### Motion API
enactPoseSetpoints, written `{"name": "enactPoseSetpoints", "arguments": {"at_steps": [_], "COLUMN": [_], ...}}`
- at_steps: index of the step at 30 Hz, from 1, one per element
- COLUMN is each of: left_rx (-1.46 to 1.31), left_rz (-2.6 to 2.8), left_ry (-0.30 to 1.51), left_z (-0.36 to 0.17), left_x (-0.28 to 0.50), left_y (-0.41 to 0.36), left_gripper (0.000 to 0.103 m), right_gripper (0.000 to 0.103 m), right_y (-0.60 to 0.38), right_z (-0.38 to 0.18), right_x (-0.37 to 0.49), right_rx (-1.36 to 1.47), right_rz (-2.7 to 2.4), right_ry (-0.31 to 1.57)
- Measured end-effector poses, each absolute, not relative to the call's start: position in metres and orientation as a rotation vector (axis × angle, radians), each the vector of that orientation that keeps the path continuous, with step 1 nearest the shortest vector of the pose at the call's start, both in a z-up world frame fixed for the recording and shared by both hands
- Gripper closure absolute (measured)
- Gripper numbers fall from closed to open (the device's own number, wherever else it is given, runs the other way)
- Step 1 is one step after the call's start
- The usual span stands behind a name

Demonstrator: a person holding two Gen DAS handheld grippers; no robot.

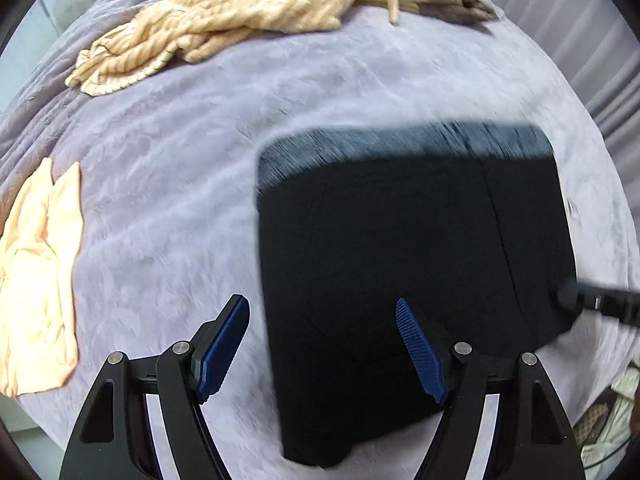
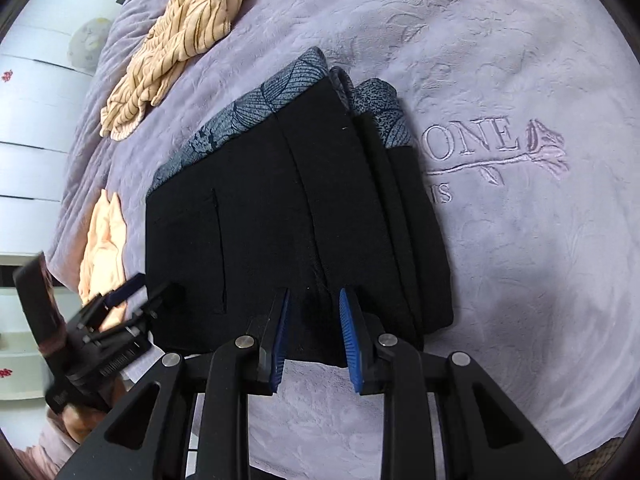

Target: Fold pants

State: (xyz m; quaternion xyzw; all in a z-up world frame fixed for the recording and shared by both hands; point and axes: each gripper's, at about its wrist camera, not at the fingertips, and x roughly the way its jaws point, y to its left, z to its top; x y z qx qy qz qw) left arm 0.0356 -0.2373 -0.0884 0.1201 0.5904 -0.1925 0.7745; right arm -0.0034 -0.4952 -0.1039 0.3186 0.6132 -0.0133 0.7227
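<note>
Right gripper [image 2: 314, 336] jaws slightly apart, empty, above folded black pants [image 2: 288, 216] on lavender blanket [image 2: 520, 260]. Left gripper [image 1: 322, 346] wide open, probably clear of cloth; view blurred. Striped garment [image 2: 180, 36] lies apart.

- One pair of black pants [image 2: 280, 208], folded, with grey patterned lining.
- One striped beige garment [image 1: 224, 20], crumpled.
- One brown garment [image 1: 456, 0] beside it.
- One peach garment [image 1: 36, 280].
- One lilac blanket [image 2: 520, 260] over the bed.
- Two tools: left tool [image 1: 322, 344], right tool [image 2: 314, 332].
</note>
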Motion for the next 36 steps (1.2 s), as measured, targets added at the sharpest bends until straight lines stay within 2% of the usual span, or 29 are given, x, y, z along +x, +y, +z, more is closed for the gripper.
{"name": "enactPoseSetpoints", "arguments": {"at_steps": [5,7,8,11,21,22,24,25,31,34,36], "left_rx": [0.148,0.162,0.188,0.267,0.249,0.250,0.267,0.260,0.235,0.236,0.240], "left_rz": [-0.335,-0.329,-0.327,-0.336,-0.337,-0.332,-0.295,-0.295,-0.301,-0.306,-0.307], "left_ry": [1.293,1.353,1.360,1.324,1.338,1.340,1.336,1.337,1.356,1.358,1.358], "left_z": [-0.099,-0.118,-0.126,-0.131,-0.117,-0.118,-0.119,-0.119,-0.122,-0.123,-0.123], "left_x": [0.091,0.100,0.100,0.091,0.084,0.085,0.089,0.090,0.094,0.093,0.093], "left_y": [-0.220,-0.222,-0.224,-0.231,-0.224,-0.225,-0.224,-0.223,-0.220,-0.221,-0.222], "left_gripper": [0.026,0.020,0.017,0.016,0.016,0.014,0.002,0.002,0.002,0.002,0.002], "right_gripper": [0.075,0.075,0.075,0.075,0.075,0.075,0.074,0.074,0.062,0.052,0.041], "right_y": [-0.485,-0.483,-0.482,-0.482,-0.493,-0.495,-0.496,-0.496,-0.497,-0.497,-0.500], "right_z": [-0.109,-0.110,-0.111,-0.113,-0.106,-0.105,-0.104,-0.103,-0.098,-0.093,-0.090], "right_x": [-0.003,-0.005,-0.005,-0.004,-0.010,-0.011,-0.012,-0.013,-0.011,-0.009,-0.007], "right_rx": [0.607,0.583,0.576,0.568,0.650,0.656,0.653,0.652,0.655,0.636,0.614], "right_rz": [-0.040,-0.042,-0.039,-0.033,-0.004,-0.001,-0.001,-0.002,0.005,0.008,0.004], "right_ry": [1.386,1.387,1.387,1.393,1.363,1.363,1.364,1.364,1.353,1.341,1.328]}}
